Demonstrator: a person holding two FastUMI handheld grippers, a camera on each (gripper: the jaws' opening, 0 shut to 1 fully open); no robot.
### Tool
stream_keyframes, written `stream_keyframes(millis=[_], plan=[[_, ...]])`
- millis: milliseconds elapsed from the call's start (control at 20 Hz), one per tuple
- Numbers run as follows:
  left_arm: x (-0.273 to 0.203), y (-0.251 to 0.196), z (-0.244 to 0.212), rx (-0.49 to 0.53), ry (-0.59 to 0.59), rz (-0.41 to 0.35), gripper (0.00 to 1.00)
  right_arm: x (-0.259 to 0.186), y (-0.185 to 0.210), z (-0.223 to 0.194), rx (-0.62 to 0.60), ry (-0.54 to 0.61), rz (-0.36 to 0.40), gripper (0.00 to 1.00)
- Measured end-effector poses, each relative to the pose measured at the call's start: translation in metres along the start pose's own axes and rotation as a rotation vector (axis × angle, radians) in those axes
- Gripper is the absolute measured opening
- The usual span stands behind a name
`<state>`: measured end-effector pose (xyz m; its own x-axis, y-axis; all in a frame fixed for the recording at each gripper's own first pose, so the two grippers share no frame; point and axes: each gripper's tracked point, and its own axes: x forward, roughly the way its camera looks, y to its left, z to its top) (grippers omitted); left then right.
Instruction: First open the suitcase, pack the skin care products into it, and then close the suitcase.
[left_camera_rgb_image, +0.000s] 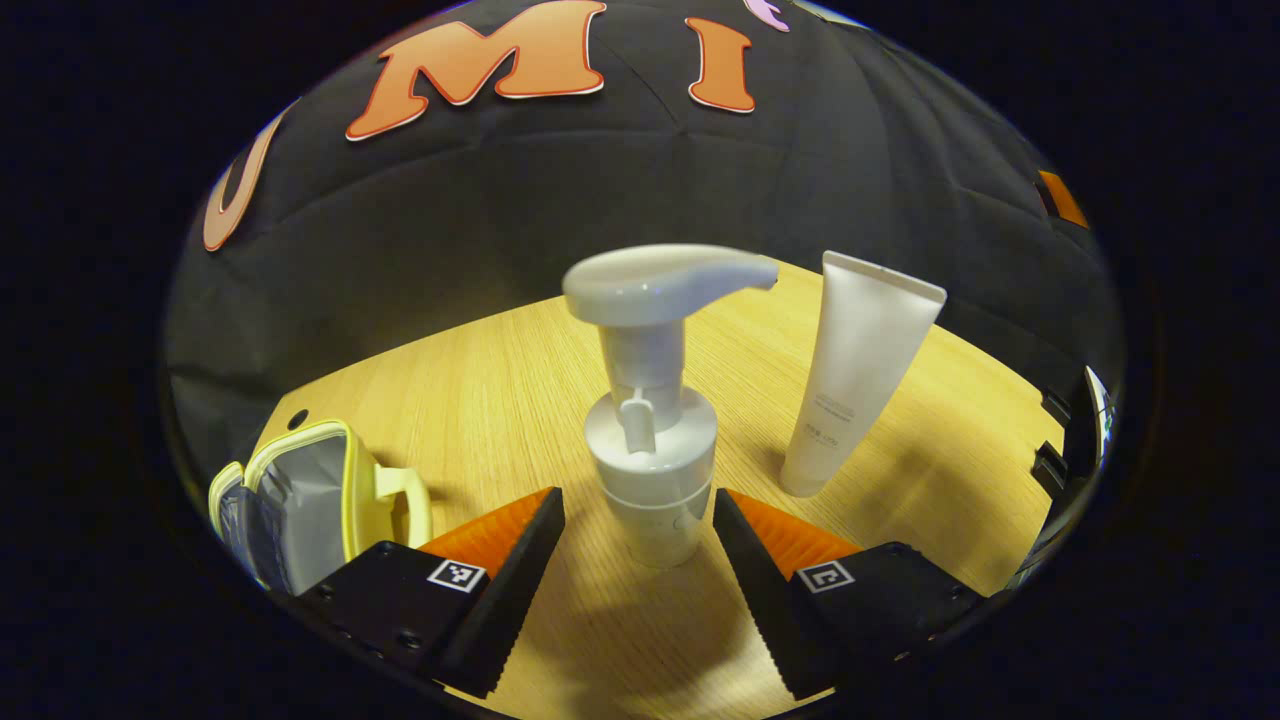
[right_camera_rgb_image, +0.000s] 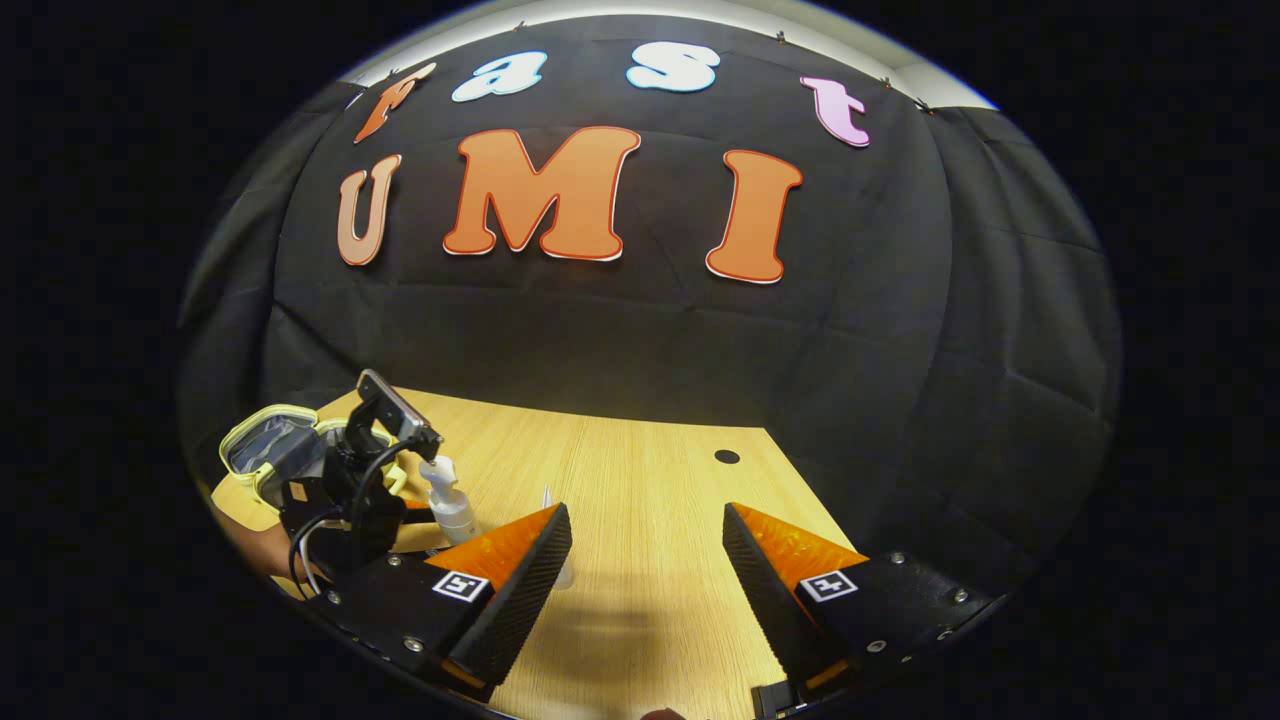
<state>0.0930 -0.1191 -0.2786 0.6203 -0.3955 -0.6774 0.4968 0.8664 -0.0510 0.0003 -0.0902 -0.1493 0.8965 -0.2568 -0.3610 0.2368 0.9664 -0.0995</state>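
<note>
Fingers of the left gripper (left_camera_rgb_image: 640, 560) stand apart around the pump bottle (left_camera_rgb_image: 650, 440), not yet touching, so packing begins: squeeze, lift, carry to the open suitcase (left_camera_rgb_image: 300, 500) left of it.

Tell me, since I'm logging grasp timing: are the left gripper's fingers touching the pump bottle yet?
Apart. In the left gripper view the pump bottle stands between the left gripper's open fingers, with bare table visible on both sides of it.

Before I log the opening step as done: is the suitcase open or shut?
Open. In the left gripper view the suitcase stands with its lid swung apart, showing grey lining inside its yellow rim; the right gripper view also shows its open mouth.
</note>
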Motion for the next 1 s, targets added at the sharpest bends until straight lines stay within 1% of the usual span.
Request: stream_keyframes(millis=[100, 200, 250, 300, 350, 500, 550, 700, 850, 1000], plan=[[0.009, -0.005, -0.006, -0.024, 0.025, -0.032, 0.88, 0.001, 0.003, -0.003, -0.001, 0.012, 0.005, 0.97], [0.021, -0.007, -0.007, -0.035, 0.026, -0.034, 0.71, 0.003, 0.007, -0.009, 0.003, 0.027, 0.012, 0.97], [0.013, -0.006, -0.005, -0.044, 0.032, -0.035, 0.63, 0.005, 0.009, -0.013, 0.001, 0.038, 0.016, 0.97], [0.013, -0.006, -0.005, -0.054, 0.041, -0.035, 0.65, 0.007, 0.013, -0.017, -0.001, 0.049, 0.024, 0.97], [0.012, -0.005, -0.006, -0.064, 0.048, -0.035, 0.63, 0.009, 0.017, -0.021, -0.005, 0.057, 0.033, 0.97], [-0.003, 0.007, 0.001, -0.089, 0.041, -0.018, 0.63, 0.019, 0.031, -0.036, -0.013, 0.088, 0.060, 0.97], [-0.013, 0.014, 0.002, -0.094, 0.033, -0.008, 0.62, 0.022, 0.037, -0.040, -0.016, 0.098, 0.071, 0.97], [-0.043, 0.037, 0.014, -0.121, 0.009, 0.026, 0.63, 0.034, 0.050, -0.053, -0.034, 0.124, 0.105, 0.98], [-0.072, 0.064, 0.026, -0.171, -0.013, 0.062, 0.63, 0.047, 0.064, -0.071, -0.048, 0.153, 0.129, 0.98], [-0.105, 0.094, 0.034, -0.190, -0.035, 0.113, 0.63, 0.059, 0.069, -0.089, -0.054, 0.187, 0.133, 0.98]])
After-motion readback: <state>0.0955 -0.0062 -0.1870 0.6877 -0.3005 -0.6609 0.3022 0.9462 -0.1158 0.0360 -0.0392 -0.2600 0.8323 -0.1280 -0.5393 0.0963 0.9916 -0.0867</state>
